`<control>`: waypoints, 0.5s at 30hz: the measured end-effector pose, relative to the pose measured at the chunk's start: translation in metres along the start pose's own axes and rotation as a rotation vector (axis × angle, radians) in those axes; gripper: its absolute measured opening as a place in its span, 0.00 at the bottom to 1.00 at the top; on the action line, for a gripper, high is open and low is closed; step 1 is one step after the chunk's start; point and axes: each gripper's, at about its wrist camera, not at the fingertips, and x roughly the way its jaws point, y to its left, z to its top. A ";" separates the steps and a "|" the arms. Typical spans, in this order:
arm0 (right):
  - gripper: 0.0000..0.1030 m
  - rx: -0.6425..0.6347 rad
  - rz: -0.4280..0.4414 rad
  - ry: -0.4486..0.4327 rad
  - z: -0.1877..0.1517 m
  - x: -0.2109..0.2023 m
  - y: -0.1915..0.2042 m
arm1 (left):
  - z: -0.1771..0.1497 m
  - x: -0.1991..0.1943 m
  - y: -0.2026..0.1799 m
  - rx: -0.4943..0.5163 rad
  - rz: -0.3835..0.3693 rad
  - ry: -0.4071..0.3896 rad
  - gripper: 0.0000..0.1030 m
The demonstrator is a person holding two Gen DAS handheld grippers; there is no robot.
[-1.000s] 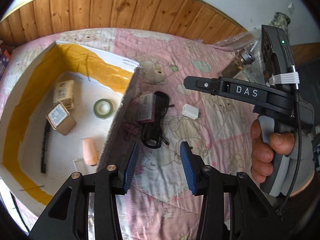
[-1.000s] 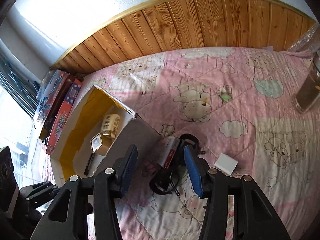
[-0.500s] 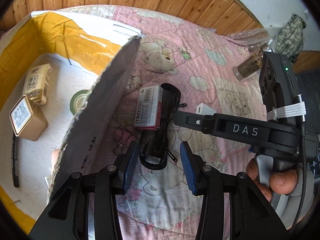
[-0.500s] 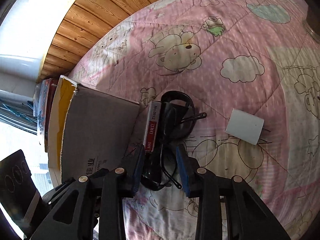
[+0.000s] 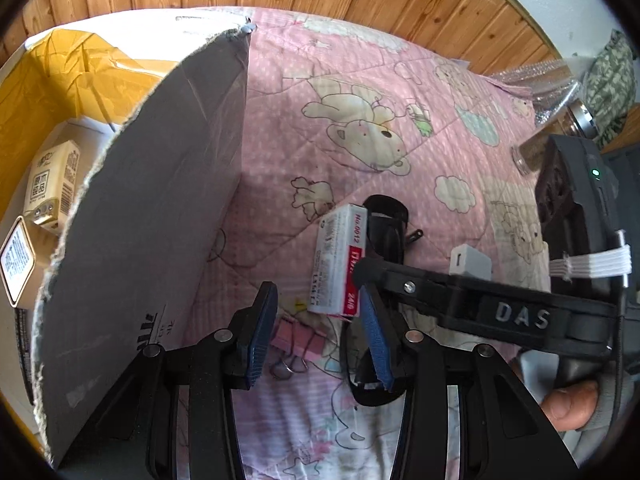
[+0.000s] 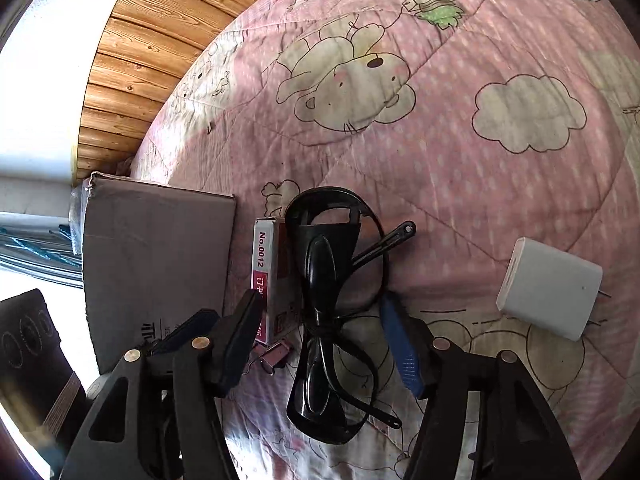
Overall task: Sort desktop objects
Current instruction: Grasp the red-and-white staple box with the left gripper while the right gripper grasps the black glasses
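Observation:
Black safety glasses [image 6: 320, 276] lie folded on the pink quilt, with a white and red staple box [image 6: 272, 276] against their left side. A pink binder clip [image 6: 276, 356] lies just below the box. My right gripper [image 6: 320, 340] hangs low over the glasses with its jaws opening. The glasses and the near end of the staple box lie between its fingers, and neither pad presses on them. My left gripper [image 5: 316, 340] is open above the binder clip [image 5: 298, 338], with the staple box [image 5: 340, 264] just beyond its right pad.
An open cardboard box [image 5: 152, 220] stands at the left and holds a yellow carton [image 5: 52, 184] and a small tin [image 5: 16, 256]. A white charger [image 6: 548, 288] lies to the right. A glass jar [image 5: 536, 152] lies at the far right, and a hand [image 5: 572, 404] holds the right gripper's handle.
Both grippers have come down close to the glasses and staple box. The left one moved right, away from the box's inside. The right one narrowed its jaws, then spread them wider.

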 end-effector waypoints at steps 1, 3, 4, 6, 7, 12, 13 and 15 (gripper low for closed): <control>0.55 -0.010 0.000 0.000 0.001 -0.002 0.000 | 0.003 0.005 0.000 0.000 -0.007 0.011 0.46; 0.26 -0.019 -0.055 -0.007 0.003 -0.008 -0.003 | 0.005 0.014 -0.001 0.006 0.003 0.022 0.44; 0.23 -0.035 -0.073 -0.005 0.004 -0.010 -0.004 | 0.005 0.017 0.000 0.004 0.011 0.029 0.44; 0.25 -0.055 -0.095 -0.001 0.004 -0.011 -0.004 | 0.007 0.022 0.001 -0.004 0.012 0.032 0.44; 0.28 -0.061 -0.106 0.012 0.004 -0.009 -0.003 | 0.009 0.024 0.002 -0.007 0.017 0.025 0.43; 0.38 -0.037 -0.069 0.022 0.004 -0.004 -0.007 | 0.018 0.025 0.013 -0.078 -0.012 0.024 0.42; 0.39 -0.061 -0.077 0.022 0.002 -0.003 -0.004 | 0.018 0.023 0.020 -0.113 -0.043 0.020 0.42; 0.41 -0.133 -0.122 0.021 -0.001 0.001 0.008 | 0.019 0.019 0.025 -0.150 -0.111 0.005 0.44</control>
